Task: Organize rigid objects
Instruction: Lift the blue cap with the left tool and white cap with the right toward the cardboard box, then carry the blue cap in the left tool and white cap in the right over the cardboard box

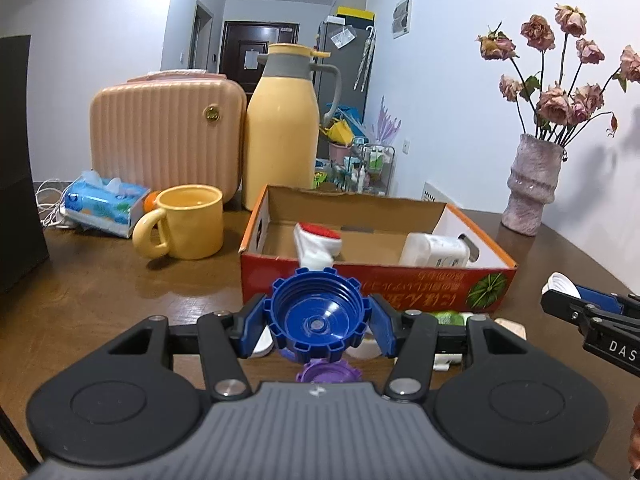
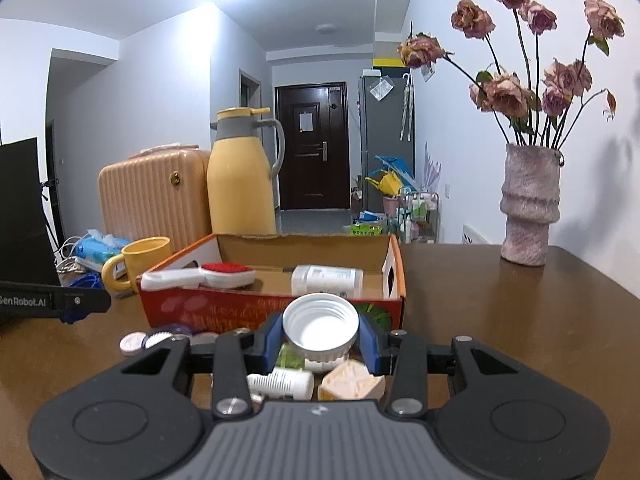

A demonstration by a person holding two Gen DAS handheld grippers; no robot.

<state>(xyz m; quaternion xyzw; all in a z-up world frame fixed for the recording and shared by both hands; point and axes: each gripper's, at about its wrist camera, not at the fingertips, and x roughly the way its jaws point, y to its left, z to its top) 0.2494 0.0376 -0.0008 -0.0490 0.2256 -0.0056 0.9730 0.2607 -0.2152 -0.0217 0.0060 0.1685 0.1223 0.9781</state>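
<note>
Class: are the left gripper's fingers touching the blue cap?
Touching. The left wrist view shows both fingers pressed against the blue cap, one on each side.

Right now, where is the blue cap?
In the left wrist view the blue cap sits clamped in the left gripper, raised just in front of the red cardboard box, with a purple cap below it.

Right gripper (image 2: 321,342) fingers (image 2: 272,340) clamp a white cap (image 2: 320,326) before the cardboard box (image 2: 272,312).
</note>
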